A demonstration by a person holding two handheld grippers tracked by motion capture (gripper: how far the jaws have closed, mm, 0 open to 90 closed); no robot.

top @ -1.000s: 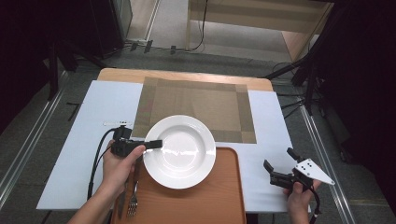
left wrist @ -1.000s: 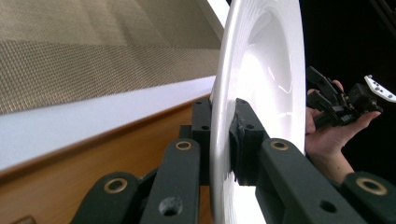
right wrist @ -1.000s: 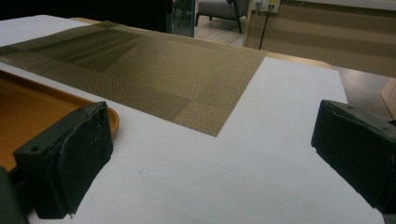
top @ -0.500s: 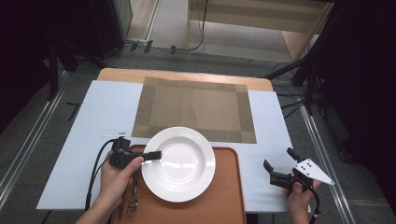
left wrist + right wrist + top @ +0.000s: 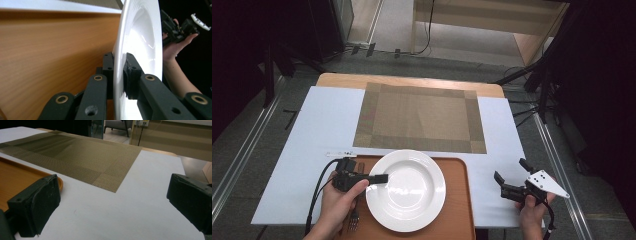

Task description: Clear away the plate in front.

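Note:
A white plate (image 5: 407,192) lies over the orange tray (image 5: 457,220) at the table's near edge. My left gripper (image 5: 379,178) is shut on the plate's left rim. In the left gripper view the two pads (image 5: 131,72) pinch the plate (image 5: 140,37) edge, with the tray (image 5: 50,50) behind it. My right gripper (image 5: 510,170) is held at the near right over the white board, open with nothing between its jaws. In the right gripper view, the right gripper (image 5: 112,195) faces a woven placemat (image 5: 75,152) and a tray (image 5: 20,177) corner.
A brown woven placemat (image 5: 419,117) covers the middle of the white board (image 5: 312,130). A fork (image 5: 353,220) lies on the tray's left edge below my left hand. The right hand with its gripper (image 5: 175,27) appears beyond the plate in the left gripper view.
The left gripper has carried the plate toward the near edge and lower, from partly over the placemat to over the tray. The right gripper has stayed put.

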